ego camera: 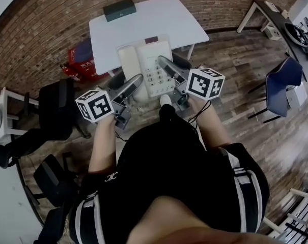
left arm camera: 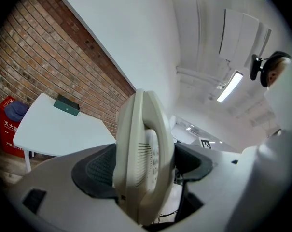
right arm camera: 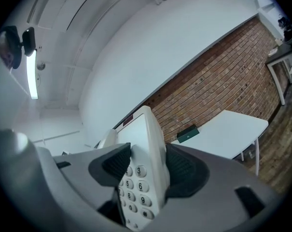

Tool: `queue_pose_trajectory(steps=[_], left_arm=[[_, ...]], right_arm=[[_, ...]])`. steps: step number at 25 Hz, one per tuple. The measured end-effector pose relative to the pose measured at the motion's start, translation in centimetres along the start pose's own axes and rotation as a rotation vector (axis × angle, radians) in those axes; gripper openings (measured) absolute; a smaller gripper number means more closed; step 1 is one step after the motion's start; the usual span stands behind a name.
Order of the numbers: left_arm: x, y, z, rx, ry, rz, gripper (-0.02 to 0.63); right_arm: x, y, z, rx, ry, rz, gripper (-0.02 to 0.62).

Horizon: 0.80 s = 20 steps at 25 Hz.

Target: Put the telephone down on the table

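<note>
A cream desk telephone (ego camera: 146, 67) with its handset on the left and a keypad is held in the air over the near edge of the white table (ego camera: 143, 19). My left gripper (ego camera: 137, 81) is shut on the handset side, and my right gripper (ego camera: 163, 62) is shut on the keypad side. In the left gripper view the telephone (left arm camera: 143, 149) stands edge-on between the dark pads of the gripper (left arm camera: 141, 166). The right gripper view shows the number keys of the telephone (right arm camera: 138, 178) clamped in that gripper (right arm camera: 146, 170).
A dark green box (ego camera: 119, 9) lies at the table's far edge. Red containers (ego camera: 82, 60) stand on the floor left of the table. A black chair (ego camera: 54, 105) is at the left, a blue chair (ego camera: 281, 80) at the right. A brick wall runs behind.
</note>
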<state>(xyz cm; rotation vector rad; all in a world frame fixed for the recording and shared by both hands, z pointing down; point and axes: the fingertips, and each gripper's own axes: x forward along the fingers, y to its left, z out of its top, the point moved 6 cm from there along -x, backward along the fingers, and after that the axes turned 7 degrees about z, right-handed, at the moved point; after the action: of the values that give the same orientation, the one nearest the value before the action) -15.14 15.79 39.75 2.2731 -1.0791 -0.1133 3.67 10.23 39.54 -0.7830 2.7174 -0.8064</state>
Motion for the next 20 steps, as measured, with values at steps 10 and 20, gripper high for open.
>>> queue_pose_trajectory(steps=[10, 20], left_arm=[[9.8, 6.4, 7.5, -0.069, 0.027, 0.028, 0.376], [20.8, 12.8, 13.0, -0.133, 0.080, 0.052, 0.376]], right_arm=[[8.0, -9.6, 6.9, 0.056, 0.056, -0.029, 0.201], [14.7, -20.6, 12.6, 0.106, 0.119, -0.040, 0.201]])
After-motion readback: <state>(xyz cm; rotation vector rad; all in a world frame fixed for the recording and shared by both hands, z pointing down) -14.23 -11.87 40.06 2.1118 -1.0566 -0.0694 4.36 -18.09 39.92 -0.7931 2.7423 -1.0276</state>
